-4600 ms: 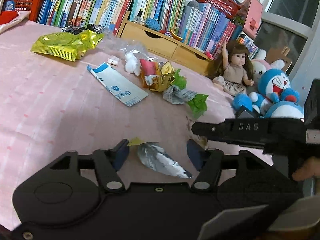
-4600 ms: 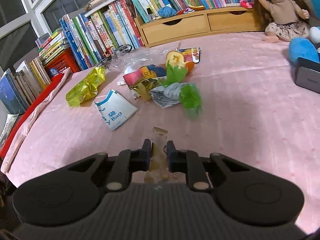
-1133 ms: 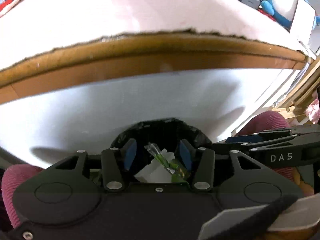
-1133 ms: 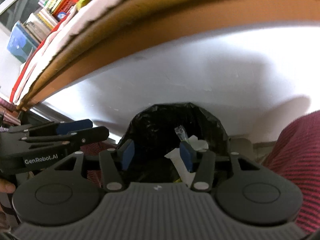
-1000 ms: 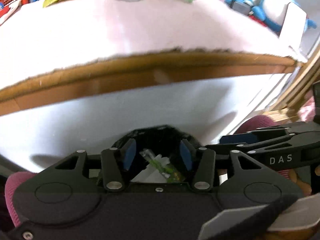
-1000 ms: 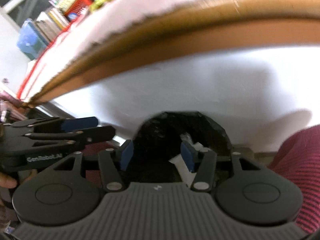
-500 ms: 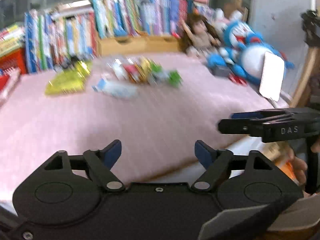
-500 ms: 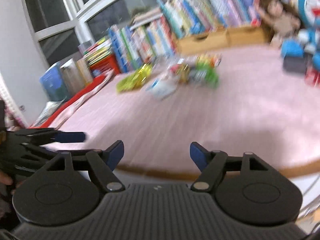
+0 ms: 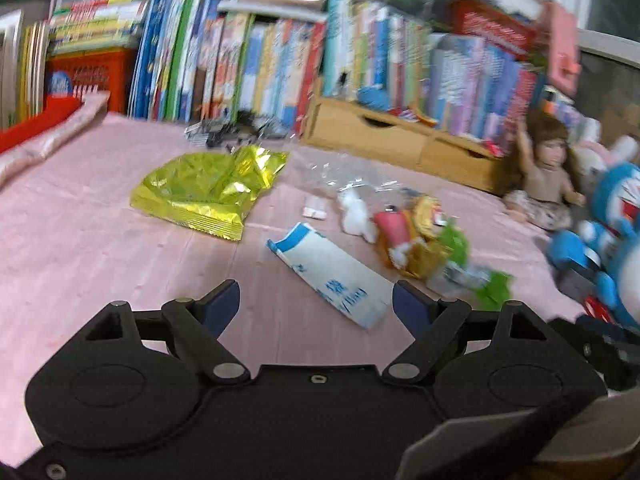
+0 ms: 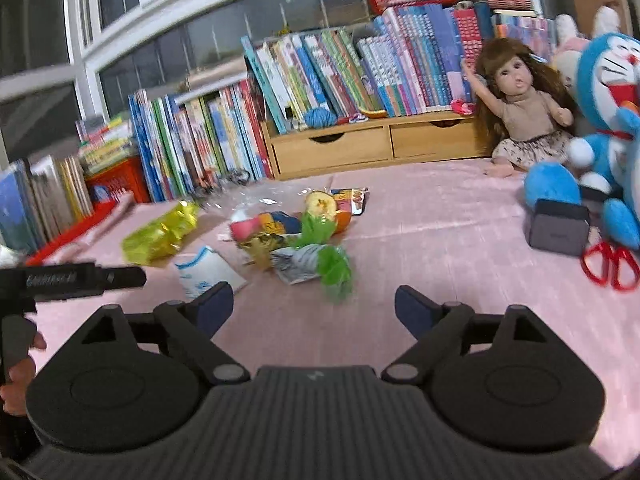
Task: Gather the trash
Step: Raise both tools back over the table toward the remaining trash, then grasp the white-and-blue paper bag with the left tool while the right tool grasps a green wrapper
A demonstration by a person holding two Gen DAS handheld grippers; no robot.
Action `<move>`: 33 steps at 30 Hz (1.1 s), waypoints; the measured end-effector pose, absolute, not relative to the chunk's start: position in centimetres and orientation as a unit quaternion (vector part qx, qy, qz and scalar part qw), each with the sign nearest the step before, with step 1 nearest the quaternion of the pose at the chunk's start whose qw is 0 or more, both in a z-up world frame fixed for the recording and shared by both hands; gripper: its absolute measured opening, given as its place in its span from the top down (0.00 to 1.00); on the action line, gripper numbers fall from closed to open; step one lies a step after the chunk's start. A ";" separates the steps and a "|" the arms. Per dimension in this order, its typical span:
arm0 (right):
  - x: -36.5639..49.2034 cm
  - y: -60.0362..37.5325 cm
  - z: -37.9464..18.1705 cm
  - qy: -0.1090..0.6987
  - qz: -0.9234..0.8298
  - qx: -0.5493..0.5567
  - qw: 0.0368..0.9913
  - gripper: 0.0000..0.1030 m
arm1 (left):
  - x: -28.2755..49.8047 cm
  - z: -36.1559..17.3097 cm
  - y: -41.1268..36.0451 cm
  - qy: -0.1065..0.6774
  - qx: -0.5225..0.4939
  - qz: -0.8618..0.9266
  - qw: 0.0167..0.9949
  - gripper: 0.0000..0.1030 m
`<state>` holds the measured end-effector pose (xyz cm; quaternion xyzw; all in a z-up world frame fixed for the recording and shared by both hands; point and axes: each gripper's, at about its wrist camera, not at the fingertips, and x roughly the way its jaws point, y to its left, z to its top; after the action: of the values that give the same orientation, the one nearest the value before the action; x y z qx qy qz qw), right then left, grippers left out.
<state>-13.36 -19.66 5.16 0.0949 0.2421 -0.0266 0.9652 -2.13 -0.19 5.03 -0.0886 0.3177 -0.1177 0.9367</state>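
Right wrist view: right gripper (image 10: 314,306) and left gripper (image 9: 316,304) hover with jaws spread and empty, the right's just widened, ready for another pick. Remaining trash, including the white-and-blue bag (image 9: 334,278) and yellow foil bag (image 9: 208,188), lies on the pink-covered bench (image 10: 440,240) near the wooden drawer unit (image 10: 360,148).

Bare pink cloth (image 10: 420,216) ahead; wrappers (image 10: 296,240) mid-table, toys (image 10: 608,120) apparently crowding right.

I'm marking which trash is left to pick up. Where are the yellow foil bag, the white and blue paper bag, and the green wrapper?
yellow foil bag (image 9: 204,188), left wrist view, crinkled middle.
white and blue paper bag (image 9: 332,276), left wrist view, white face.
green wrapper (image 10: 334,266), right wrist view, crumpled middle.
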 end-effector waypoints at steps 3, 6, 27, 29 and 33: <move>-10.8 -19.4 4.6 0.257 -0.024 0.072 0.964 0.06 | 1.2 3.3 -0.7 0.342 -0.107 -0.087 0.929 0.20; -8.4 -19.4 4.1 0.270 -0.025 0.058 0.961 0.06 | 3.9 1.9 -1.3 0.363 -0.123 -0.066 0.921 0.23; -4.6 -18.9 2.0 0.323 0.002 0.058 0.945 0.66 | 4.9 0.5 -3.0 0.343 -0.117 -0.089 0.928 0.91; -5.1 -18.7 2.1 0.318 0.002 0.056 0.946 0.67 | 4.4 0.7 -2.7 0.343 -0.121 -0.093 0.927 0.92; -6.0 -18.4 2.5 0.310 0.003 0.052 0.949 0.67 | 3.0 1.6 -2.6 0.327 -0.106 -0.104 0.933 0.94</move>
<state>-6.01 -18.41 2.50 0.0523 0.3100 0.0027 0.9493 2.95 -2.60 1.58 -0.1057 0.3267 -0.1045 0.9334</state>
